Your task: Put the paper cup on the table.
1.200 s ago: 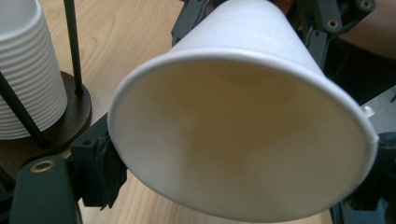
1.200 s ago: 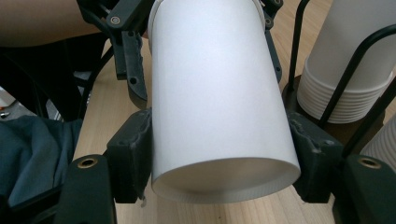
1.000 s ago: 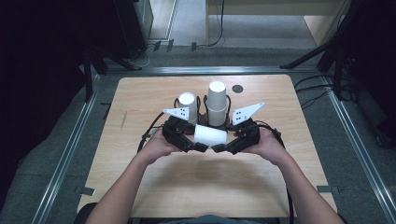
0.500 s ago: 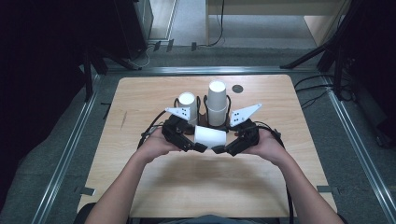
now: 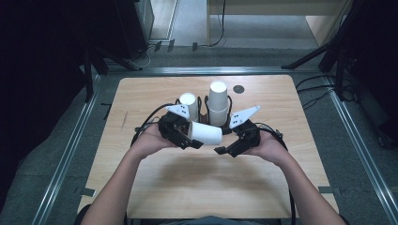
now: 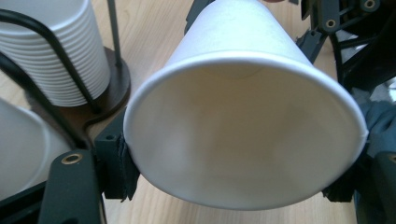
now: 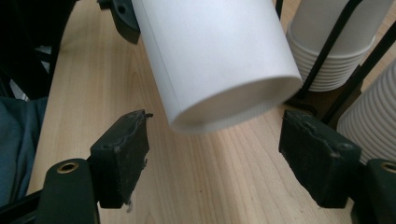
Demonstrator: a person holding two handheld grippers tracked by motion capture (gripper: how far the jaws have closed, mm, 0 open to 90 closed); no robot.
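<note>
Fingers of the left gripper [image 5: 187,139] clamp one paper cup [image 5: 205,133] sideways near its rim, above mid-table [image 5: 281,187]. Right gripper [image 5: 230,149] fingers [image 7: 122,154] stand wide around its base, not touching. Likely a handover: close next. Two cup stacks [image 5: 218,101] stand in a rack toward the far edge.

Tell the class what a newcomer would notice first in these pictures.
A white paper cup lies sideways in mid-air above the table, clamped at its rim by the left gripper. The right gripper waits open just beyond its base. Behind them, two stacks of cups stand in a black wire holder.
</note>
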